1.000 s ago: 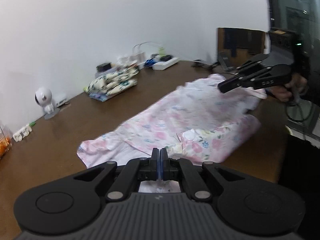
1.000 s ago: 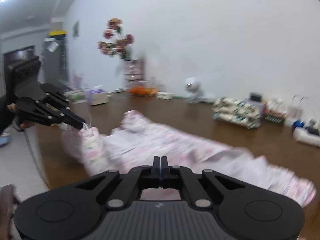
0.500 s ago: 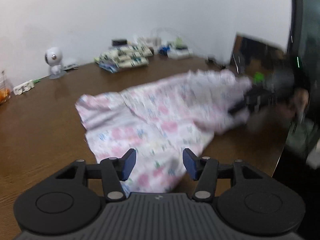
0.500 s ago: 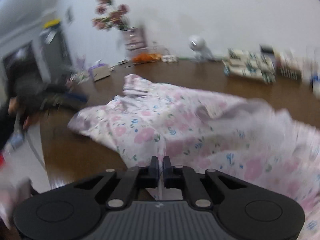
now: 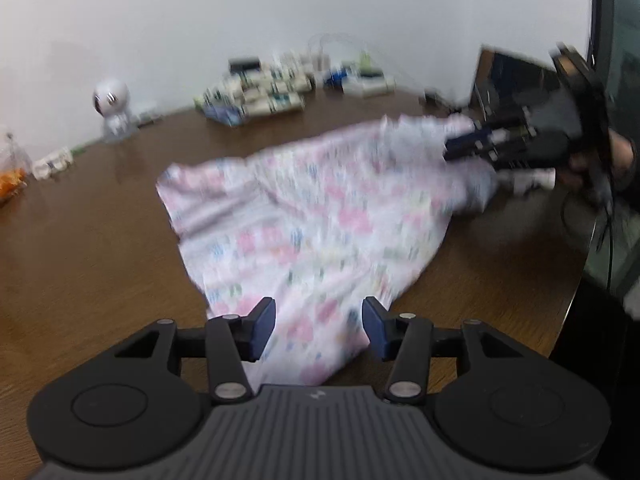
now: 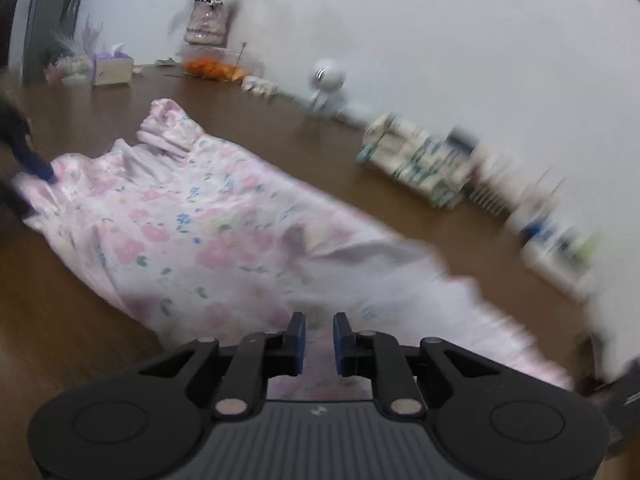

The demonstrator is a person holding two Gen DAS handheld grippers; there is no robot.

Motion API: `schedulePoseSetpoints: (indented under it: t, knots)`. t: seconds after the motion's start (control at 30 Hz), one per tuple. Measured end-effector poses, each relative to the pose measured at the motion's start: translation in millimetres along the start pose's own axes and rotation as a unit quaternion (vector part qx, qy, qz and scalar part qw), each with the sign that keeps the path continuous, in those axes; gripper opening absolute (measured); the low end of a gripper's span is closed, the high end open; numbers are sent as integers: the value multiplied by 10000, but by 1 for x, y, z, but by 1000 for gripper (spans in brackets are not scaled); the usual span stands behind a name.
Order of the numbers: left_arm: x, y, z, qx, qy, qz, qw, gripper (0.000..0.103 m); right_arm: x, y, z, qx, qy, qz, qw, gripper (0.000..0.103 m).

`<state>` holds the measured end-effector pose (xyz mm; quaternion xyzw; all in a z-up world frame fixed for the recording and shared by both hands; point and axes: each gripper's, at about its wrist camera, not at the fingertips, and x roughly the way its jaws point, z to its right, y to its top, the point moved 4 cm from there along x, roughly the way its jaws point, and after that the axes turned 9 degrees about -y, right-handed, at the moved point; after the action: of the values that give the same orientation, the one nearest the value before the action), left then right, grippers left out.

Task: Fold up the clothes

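A pink floral garment (image 5: 320, 216) lies spread along the brown table (image 5: 80, 240). My left gripper (image 5: 319, 328) is open just above its near end, with cloth showing below the gap and nothing pinched. In the right wrist view the same garment (image 6: 192, 224) stretches away, and my right gripper (image 6: 319, 342) is open by a narrow gap over its near, blurred end. Each gripper shows in the other's view: the right gripper (image 5: 476, 144) at the far end of the cloth, the left gripper (image 6: 36, 168) at the left edge, touching the cloth.
A small white round camera figure (image 5: 110, 100), a stack of folded floral cloth (image 5: 256, 96) and power strips (image 5: 360, 84) stand along the wall. A vase of flowers (image 6: 204, 20), a tissue box (image 6: 112, 70) and orange items (image 6: 212, 68) sit at the far end. The table's edge (image 5: 568, 304) runs close on the right.
Both grippers held the garment lifted a second ago. The left one opened first and now stands wider; the right one has just opened. The garment has dropped flat onto the table.
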<state>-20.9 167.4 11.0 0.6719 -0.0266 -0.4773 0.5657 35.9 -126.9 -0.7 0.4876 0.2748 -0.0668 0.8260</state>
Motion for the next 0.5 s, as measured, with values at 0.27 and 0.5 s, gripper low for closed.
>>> schedulePoseSetpoints:
  t: [0.27, 0.5]
  knots:
    - [56, 34, 42, 512, -727, 33, 9960, 52, -19, -7, -30, 560, 1127, -186, 9919, 13]
    - [67, 25, 24, 350, -620, -255, 9971, 51, -79, -81, 61, 441, 229, -550, 9972, 39]
